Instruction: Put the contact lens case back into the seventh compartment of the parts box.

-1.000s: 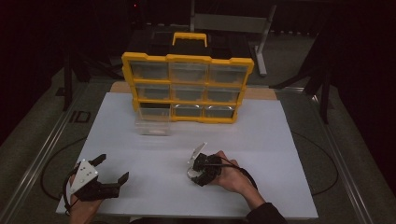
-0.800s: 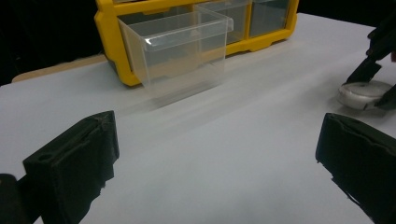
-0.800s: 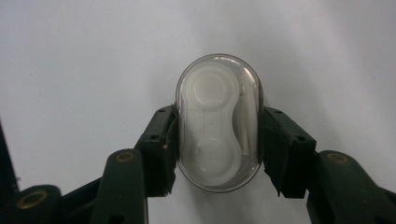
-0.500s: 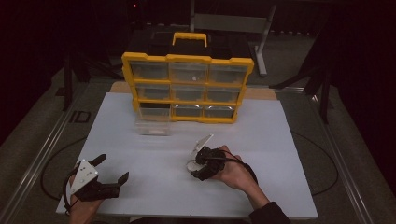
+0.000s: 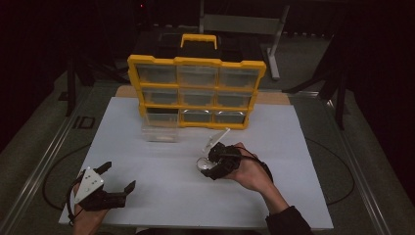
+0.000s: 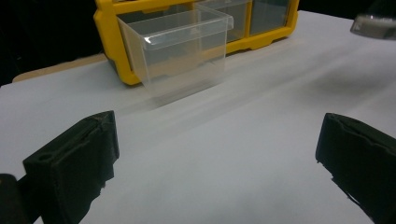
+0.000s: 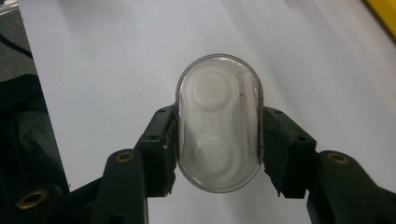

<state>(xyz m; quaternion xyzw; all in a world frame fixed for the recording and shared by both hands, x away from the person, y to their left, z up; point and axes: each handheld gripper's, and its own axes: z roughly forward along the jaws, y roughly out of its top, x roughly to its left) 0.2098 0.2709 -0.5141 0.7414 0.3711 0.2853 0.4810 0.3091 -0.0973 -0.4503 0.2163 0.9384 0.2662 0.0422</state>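
My right gripper [image 7: 217, 140] is shut on a clear oval case [image 7: 217, 122] with a white two-well insert, one jaw against each long side. In the high view this gripper [image 5: 209, 169] hangs above the middle of the white sheet [image 5: 161, 205], the case [image 5: 201, 163] at its left tip. The left gripper [image 5: 119, 176] rests at the near left with its jaws wide apart and nothing between them. Its own view shows the gripper [image 6: 217, 140] facing a clear drawer [image 6: 180, 51] that stands on the sheet in front of the yellow organizer [image 6: 107, 28].
The yellow organizer [image 5: 195, 93] with clear drawers stands at the sheet's far edge, and the pulled-out drawer [image 5: 160, 132] sits just before its lower left slot. A metal stand [image 5: 274, 44] is behind. Dark floor and cables ring the table.
My right gripper has lifted off the sheet with the oval case and drifted a little toward the organizer. The left gripper has stayed where it was.
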